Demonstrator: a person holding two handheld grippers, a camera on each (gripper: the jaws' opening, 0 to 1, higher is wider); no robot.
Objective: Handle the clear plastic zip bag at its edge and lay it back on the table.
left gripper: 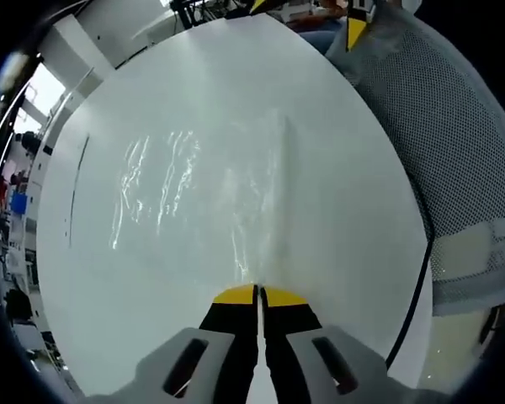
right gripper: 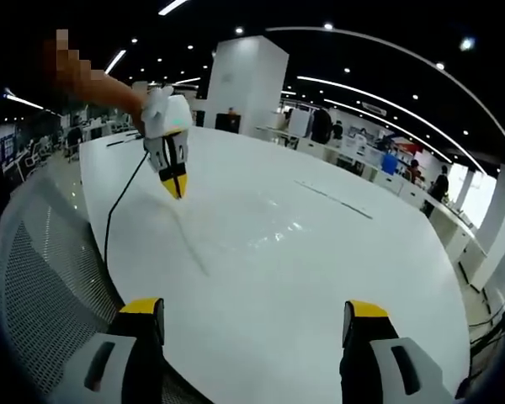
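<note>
L gripper: jaws pinched on near edge of clear plastic zip bag, holding it.
R gripper: jaws wide, nothing between; well back from bag.
Bag: mostly flat on white table, spreads away from L jaws; pinched edge raised into a crease.
Key relation: L already on bag, far nearer than R; bag's length runs straight ahead of L jaws.
Next, prob: lower edge, let go.
</note>
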